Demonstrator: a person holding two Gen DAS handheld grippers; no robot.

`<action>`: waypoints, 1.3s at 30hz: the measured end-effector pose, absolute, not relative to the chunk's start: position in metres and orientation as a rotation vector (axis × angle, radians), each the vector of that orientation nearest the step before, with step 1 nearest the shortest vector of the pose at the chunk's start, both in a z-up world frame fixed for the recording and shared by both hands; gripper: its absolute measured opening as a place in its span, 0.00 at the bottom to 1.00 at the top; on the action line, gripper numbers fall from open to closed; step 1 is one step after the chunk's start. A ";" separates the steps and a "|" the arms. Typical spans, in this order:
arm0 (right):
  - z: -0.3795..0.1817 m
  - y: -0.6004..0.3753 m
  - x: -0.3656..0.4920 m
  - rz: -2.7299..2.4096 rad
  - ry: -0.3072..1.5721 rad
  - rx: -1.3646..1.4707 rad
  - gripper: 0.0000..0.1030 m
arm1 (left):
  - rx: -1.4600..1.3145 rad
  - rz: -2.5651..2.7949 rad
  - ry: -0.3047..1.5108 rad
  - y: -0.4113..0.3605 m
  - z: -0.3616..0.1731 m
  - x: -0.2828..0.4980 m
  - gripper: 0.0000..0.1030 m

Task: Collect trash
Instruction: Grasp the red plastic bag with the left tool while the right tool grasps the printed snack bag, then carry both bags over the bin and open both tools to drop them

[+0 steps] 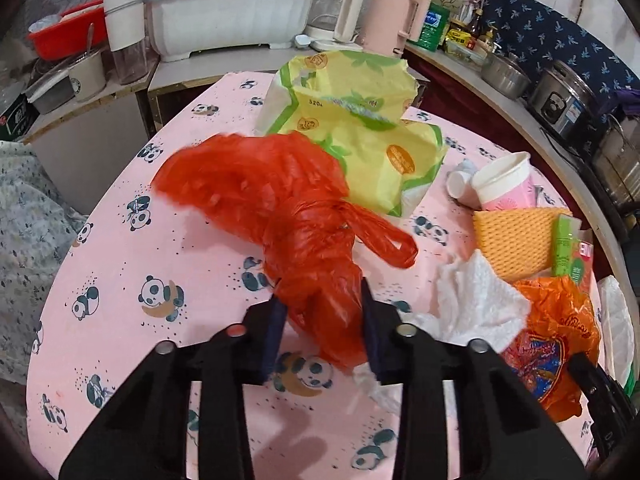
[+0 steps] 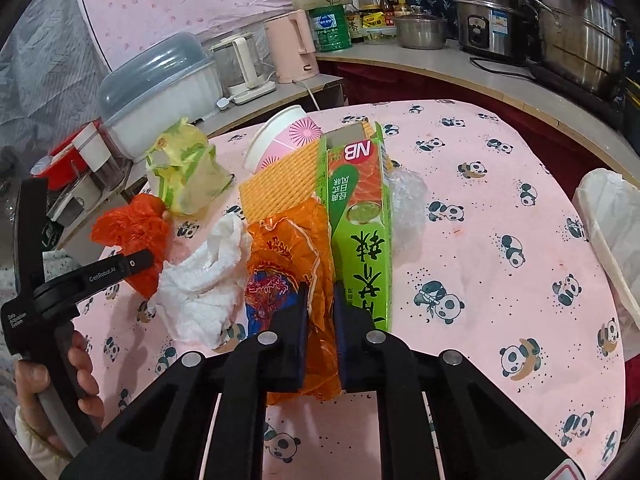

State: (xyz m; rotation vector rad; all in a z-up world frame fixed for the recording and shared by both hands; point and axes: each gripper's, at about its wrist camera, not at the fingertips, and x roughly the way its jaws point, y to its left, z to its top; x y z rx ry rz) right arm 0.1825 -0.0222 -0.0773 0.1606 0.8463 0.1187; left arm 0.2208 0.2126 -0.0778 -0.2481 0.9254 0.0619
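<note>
Left wrist view: on the pink panda-print tablecloth (image 1: 120,264) lies a knotted red plastic bag (image 1: 280,208), its contents hidden by the crumpled film. The left gripper (image 1: 324,300) has its two pads pressed onto the bag's near end, so it is clamped on the bag, the fingers angled down toward the table. Behind the bag sits a yellow-green tissue wrapper (image 1: 360,128), torn open. To the right a pink paper cup (image 1: 506,184) lies tipped on its side, a smaller white cup (image 1: 458,184) just beside its mouth; whether anything is in them cannot be told. Nearer lie an orange foam net (image 1: 512,240), a crumpled white paper towel (image 1: 476,300) and an orange printed plastic bag (image 1: 556,328).

Right wrist view: the right gripper (image 2: 321,304) is closed on a fold of that orange printed plastic bag (image 2: 288,256), pointing down at the table. Touching its right side lies a green carton (image 2: 360,216), its far flap open. At the left edge a hand (image 2: 80,376) holds the left gripper's handle, its finger against the red plastic bag (image 2: 132,224). At the right edge a white bag (image 2: 608,216) is partly in view.
</note>
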 end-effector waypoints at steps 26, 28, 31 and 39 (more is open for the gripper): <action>0.001 -0.155 0.100 -0.075 0.604 0.305 0.10 | -0.068 -0.287 0.756 0.017 0.021 0.146 0.15; 0.003 -0.171 0.094 -0.103 0.594 0.318 0.10 | -0.048 -0.314 0.754 -0.001 0.023 0.142 0.15; 0.004 -0.193 0.085 -0.142 0.583 0.338 0.10 | -0.026 -0.350 0.752 -0.023 0.025 0.136 0.15; 0.000 -0.241 0.061 -0.226 0.571 0.375 0.10 | 0.032 -0.445 0.760 -0.082 0.023 0.123 0.15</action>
